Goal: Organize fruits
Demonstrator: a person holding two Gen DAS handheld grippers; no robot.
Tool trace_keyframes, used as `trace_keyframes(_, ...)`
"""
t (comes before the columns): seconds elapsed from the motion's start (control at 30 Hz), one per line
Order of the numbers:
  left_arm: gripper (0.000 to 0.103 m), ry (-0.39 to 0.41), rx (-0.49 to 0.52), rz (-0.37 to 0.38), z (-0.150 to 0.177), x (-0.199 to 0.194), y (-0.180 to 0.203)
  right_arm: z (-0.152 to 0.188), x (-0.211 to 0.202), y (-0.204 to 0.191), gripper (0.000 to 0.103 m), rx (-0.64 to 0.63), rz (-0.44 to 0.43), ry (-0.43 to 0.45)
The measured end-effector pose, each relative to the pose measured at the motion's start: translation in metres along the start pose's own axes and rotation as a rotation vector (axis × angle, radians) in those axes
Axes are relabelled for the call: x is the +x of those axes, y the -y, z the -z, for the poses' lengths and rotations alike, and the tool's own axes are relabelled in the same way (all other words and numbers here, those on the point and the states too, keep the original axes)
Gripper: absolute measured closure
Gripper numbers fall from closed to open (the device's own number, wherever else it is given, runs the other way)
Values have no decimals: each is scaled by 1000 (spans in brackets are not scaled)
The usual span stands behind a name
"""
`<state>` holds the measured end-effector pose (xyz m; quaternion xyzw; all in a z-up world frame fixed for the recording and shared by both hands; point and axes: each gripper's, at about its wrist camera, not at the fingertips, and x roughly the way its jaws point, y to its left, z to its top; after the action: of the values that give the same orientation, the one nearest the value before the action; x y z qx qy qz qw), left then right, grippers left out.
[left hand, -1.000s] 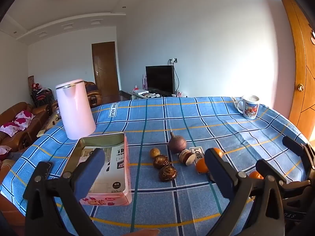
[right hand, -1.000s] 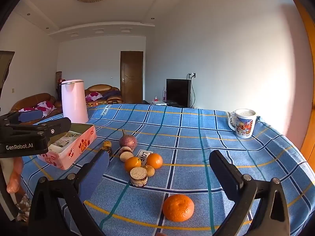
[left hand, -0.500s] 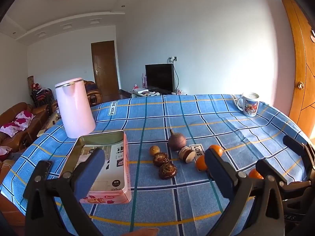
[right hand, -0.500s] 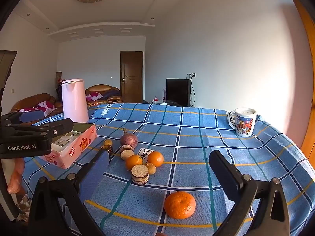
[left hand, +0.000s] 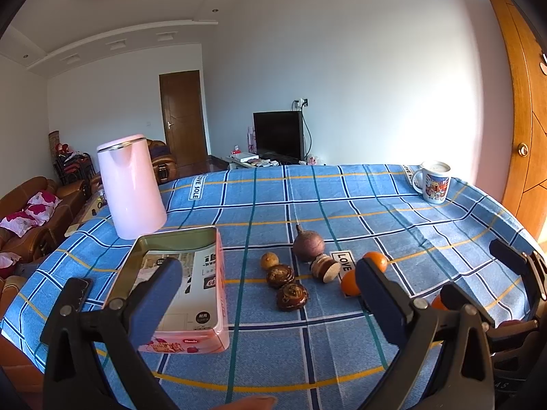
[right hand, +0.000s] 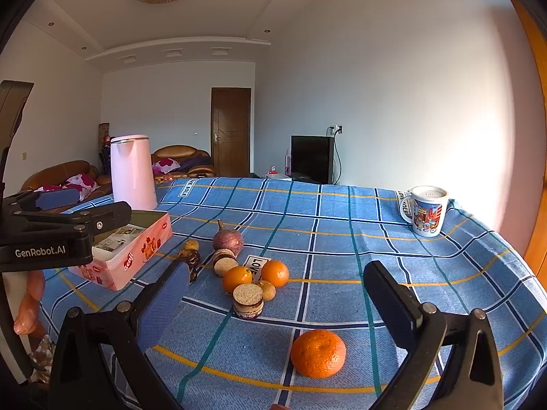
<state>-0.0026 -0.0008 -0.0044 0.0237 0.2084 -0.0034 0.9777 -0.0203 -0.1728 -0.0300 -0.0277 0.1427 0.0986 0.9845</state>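
A pink open tin box (left hand: pixel 177 273) lies at the left on the blue checked tablecloth (left hand: pixel 307 205); it also shows in the right wrist view (right hand: pixel 130 256). Right of it lie a purple round fruit (left hand: pixel 307 246), two dark brown fruits (left hand: pixel 285 287), a small tan one (left hand: pixel 269 260), a cut piece (left hand: pixel 324 268) and two small oranges (left hand: pixel 362 271). A large orange (right hand: pixel 318 353) lies nearest my right gripper (right hand: pixel 277 307), which is open and empty above the cloth. My left gripper (left hand: pixel 266 304) is open and empty, just before the tin and the fruits.
A tall pink kettle (left hand: pixel 130 186) stands behind the tin. A printed mug (left hand: pixel 432 182) stands at the far right, near the table edge and a wooden door (left hand: pixel 519 109). Sofas and a TV lie beyond the table.
Both grippers stay open. The left view has risen and tilted slightly, so the fruits sit a little lower; the right view has shifted slightly forward.
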Motion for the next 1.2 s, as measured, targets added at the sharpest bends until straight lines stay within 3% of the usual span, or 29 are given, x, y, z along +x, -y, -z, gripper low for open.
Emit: trace_keyframes(1.2, 0, -1, -4, 2, 0, -1, 0, 1, 3, -8, 1, -17, -16, -17)
